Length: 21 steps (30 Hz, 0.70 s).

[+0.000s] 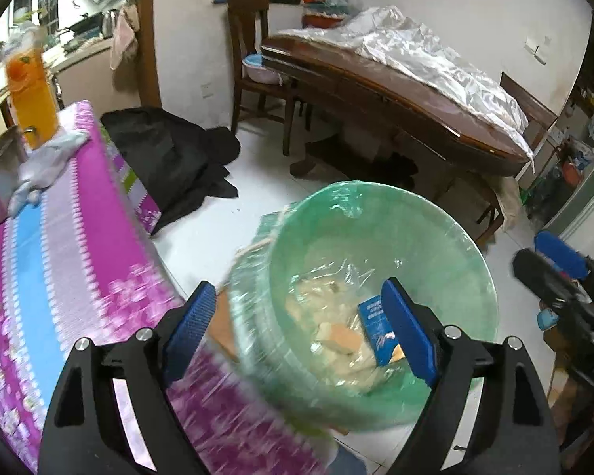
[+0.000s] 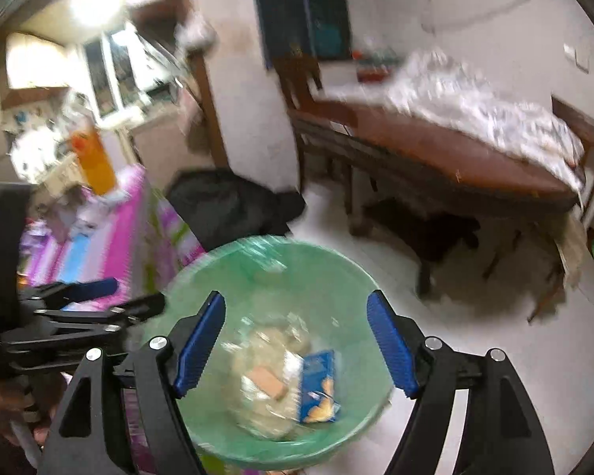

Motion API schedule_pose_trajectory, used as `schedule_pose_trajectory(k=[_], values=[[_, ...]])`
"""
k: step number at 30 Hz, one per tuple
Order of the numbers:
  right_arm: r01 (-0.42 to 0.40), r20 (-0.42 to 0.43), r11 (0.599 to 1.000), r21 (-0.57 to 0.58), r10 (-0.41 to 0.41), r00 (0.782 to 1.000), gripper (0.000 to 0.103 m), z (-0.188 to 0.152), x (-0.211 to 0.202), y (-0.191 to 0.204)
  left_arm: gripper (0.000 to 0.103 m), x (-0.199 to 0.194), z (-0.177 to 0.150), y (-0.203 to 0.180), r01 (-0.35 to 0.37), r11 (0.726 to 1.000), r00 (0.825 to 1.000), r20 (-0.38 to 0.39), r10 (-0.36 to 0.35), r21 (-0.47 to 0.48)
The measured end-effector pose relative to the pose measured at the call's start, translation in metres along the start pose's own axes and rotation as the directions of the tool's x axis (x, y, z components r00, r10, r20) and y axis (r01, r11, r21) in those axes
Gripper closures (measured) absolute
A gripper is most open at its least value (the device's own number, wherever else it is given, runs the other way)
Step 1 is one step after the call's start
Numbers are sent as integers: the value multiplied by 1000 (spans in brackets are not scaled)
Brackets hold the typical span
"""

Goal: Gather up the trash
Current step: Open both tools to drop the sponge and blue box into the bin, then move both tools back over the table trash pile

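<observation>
Both tools hang over the green-lined bin (image 1: 376,277), w/ nothing between the pads. Left tool (image 1: 301,336) is spread wide: its left pad sits over the edge of the table (image 1: 59,257), right pad over the bin's inside. Right tool (image 2: 297,344) is also spread wide and empty, looking straight down into the bin.

Trash is already in the bin: a blue carton (image 2: 318,390) lying near the bottom, an orange-tan block (image 2: 267,382) beside it, and pale crumpled stuff under clear plastic film (image 1: 336,277). What the pale stuff is can't be told, too blurred. In the left wrist view the blue carton is partly hidden behind the right pad.

Bin stands on the white floor just beside the table, which has a pink/purple/blue striped cloth. Near side of the bin rim is smeared by motion blur in the left view; the whole right view is blurred, esp. the background.

On the table's far end: an orange bottle (image 1: 31,91) upright, w/ a grey rag (image 1: 47,162) at its base. A pink thing at the left edge is cut off. Dark bag or cloth (image 1: 170,162) heaped on the floor past the table. Wooden bed (image 1: 396,91) behind w/ a white crumpled sheet. A hand (image 2: 4,407) gripping the left tool's handle shows at the lower left of the right view, mostly cut off.
</observation>
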State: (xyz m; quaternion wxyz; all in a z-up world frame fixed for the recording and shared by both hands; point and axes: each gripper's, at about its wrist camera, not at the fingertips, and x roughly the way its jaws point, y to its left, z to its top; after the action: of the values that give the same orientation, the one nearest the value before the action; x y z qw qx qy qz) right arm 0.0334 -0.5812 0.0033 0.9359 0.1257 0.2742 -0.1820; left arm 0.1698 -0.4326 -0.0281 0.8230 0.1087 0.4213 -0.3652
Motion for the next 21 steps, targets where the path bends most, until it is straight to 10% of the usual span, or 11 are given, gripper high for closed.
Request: schedule_pose_trajectory(k=[6, 10, 21], values=[[-243, 18, 963, -115, 246, 969, 25, -44, -19, 90, 14, -68, -49, 53, -79, 997, 992, 94, 78, 9], [-426, -96, 878, -217, 415, 905, 25, -66, -3, 171, 14, -113, -87, 123, -170, 979, 977, 108, 182, -113], [-713, -300, 628, -311, 647, 701, 31, -83, 7, 354, 14, -247, -204, 328, -399, 733, 857, 62, 512, -551]])
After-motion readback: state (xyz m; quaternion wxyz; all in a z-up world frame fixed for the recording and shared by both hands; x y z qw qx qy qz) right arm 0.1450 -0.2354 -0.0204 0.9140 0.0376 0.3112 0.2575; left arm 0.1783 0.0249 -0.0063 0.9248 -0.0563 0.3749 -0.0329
